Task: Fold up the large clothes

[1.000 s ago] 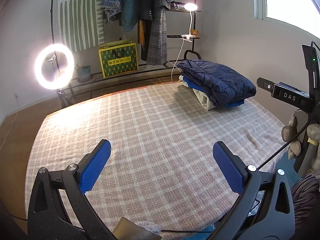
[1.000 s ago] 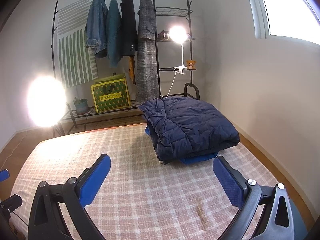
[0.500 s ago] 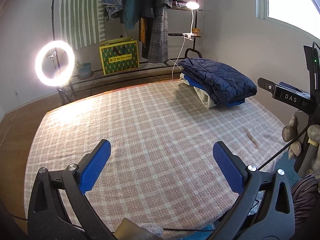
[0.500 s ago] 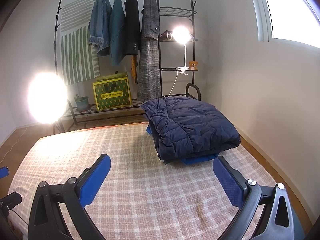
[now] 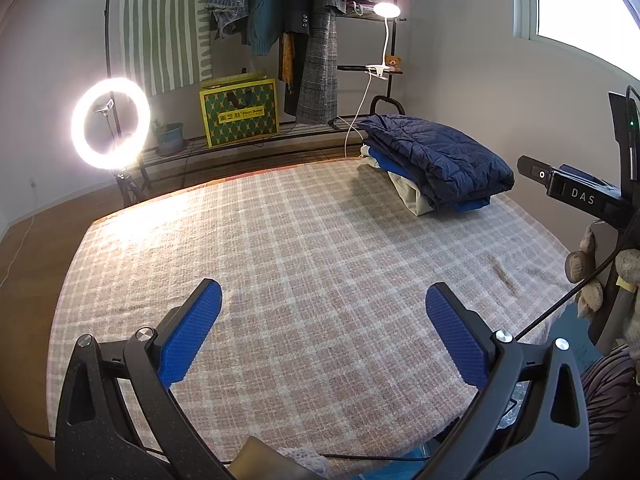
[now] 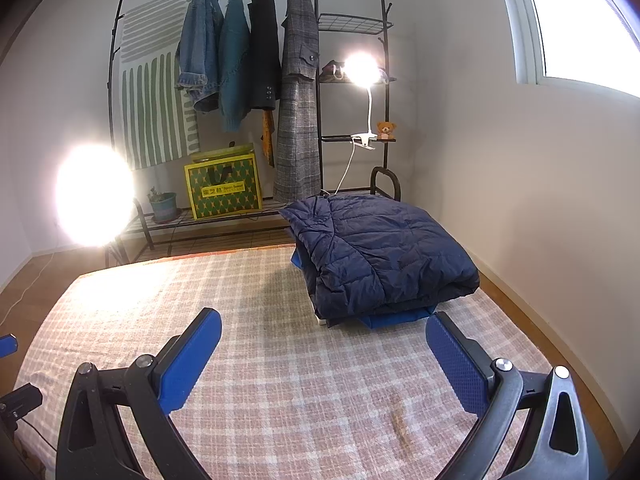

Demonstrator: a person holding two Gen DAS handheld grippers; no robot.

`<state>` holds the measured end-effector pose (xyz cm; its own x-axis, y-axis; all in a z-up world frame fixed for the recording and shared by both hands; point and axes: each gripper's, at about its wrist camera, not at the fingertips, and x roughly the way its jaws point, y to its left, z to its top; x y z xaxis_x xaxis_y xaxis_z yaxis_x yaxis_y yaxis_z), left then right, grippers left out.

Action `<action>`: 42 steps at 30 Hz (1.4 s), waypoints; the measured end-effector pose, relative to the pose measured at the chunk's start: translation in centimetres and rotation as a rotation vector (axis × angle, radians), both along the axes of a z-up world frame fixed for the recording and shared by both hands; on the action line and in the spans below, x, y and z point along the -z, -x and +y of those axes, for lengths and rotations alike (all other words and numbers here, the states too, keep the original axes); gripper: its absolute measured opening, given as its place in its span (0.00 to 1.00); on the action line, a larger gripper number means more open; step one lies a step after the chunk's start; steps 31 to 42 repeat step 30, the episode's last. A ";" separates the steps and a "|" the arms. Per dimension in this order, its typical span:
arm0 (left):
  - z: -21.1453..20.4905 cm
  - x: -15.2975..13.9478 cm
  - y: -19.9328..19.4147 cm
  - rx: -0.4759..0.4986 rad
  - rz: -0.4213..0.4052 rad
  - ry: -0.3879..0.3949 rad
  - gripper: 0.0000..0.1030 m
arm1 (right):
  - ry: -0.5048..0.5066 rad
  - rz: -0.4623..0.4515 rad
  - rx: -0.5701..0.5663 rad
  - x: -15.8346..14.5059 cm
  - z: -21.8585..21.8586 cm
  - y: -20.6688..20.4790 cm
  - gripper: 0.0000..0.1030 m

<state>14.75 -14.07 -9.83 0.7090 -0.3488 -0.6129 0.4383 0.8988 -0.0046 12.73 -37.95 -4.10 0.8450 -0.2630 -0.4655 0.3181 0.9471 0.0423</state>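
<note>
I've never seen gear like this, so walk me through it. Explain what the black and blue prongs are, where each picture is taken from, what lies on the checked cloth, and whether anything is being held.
There is no robot here. A person holds a two-finger gripper in each hand, and each gripper carries a wide-angle camera looking forward along its fingers. The black arms with blue pads at the bottom of each picture are those fingers.

One picture comes from the left gripper, the other from the right gripper. Both stand wide open above the checked cloth and hold nothing.

At the far right of the cloth lies a stack of folded clothes: a navy quilted jacket on top, with a bright blue garment under it; the left view also shows a beige garment in the stack.

Behind stand a clothes rack with hanging coats, a ring light and a clip lamp.
</note>
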 end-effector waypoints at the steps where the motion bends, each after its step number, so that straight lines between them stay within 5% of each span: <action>1: 0.0 0.0 0.0 0.000 0.001 0.000 1.00 | 0.001 0.001 -0.001 0.0 0.0 0.0 1.00; 42: -0.1 0.0 0.3 -0.010 0.012 0.013 1.00 | 0.008 0.009 -0.008 0.4 -0.4 0.1 1.00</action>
